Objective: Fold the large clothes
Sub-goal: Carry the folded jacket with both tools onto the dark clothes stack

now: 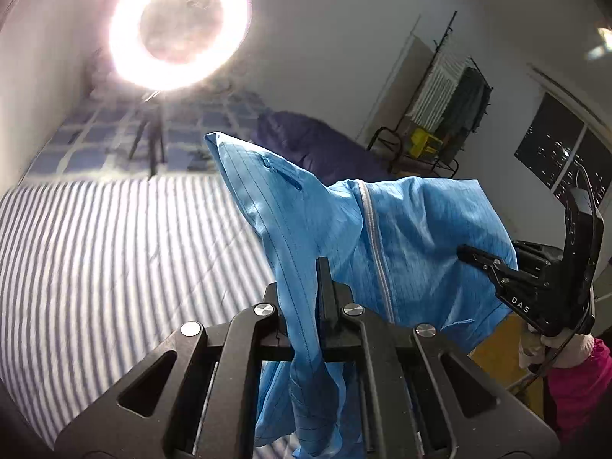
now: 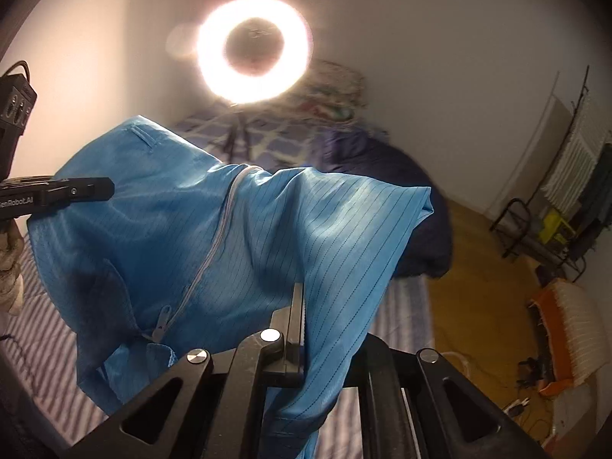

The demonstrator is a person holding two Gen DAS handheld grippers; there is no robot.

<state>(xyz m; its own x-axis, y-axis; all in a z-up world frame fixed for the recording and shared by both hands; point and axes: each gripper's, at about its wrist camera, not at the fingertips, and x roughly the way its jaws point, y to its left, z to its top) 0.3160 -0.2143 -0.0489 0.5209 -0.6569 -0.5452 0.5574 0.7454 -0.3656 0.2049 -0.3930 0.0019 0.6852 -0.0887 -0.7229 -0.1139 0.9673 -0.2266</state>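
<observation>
I hold the blue jacket (image 1: 401,229) up in the air over the striped sheet (image 1: 114,260) of the bed, one gripper pinching it on each side. My left gripper (image 1: 306,267) is closed on the cloth: a fold of the jacket runs between its two fingers and hangs down past them in a bunch. My right gripper (image 2: 298,294) is clamped on the other side of the jacket, with the cloth draped over the finger on the right and falling below it. Between the two grips the jacket sags a little, and its white zipper (image 2: 214,244) runs down the middle, with the pull low on the left in the right wrist view. A slit pocket (image 1: 283,172) shows on the raised corner near my left gripper.

From the left wrist I see my right gripper at the far side of the cloth, its tip biting the fabric, and below it a pink sleeve (image 1: 577,386). Behind the jacket a ring light (image 1: 179,25) on a stand glares over the bed, a dark blue duvet (image 1: 317,141) lies bunched at the far end, and a clothes rack (image 1: 451,99) stands by the wall
</observation>
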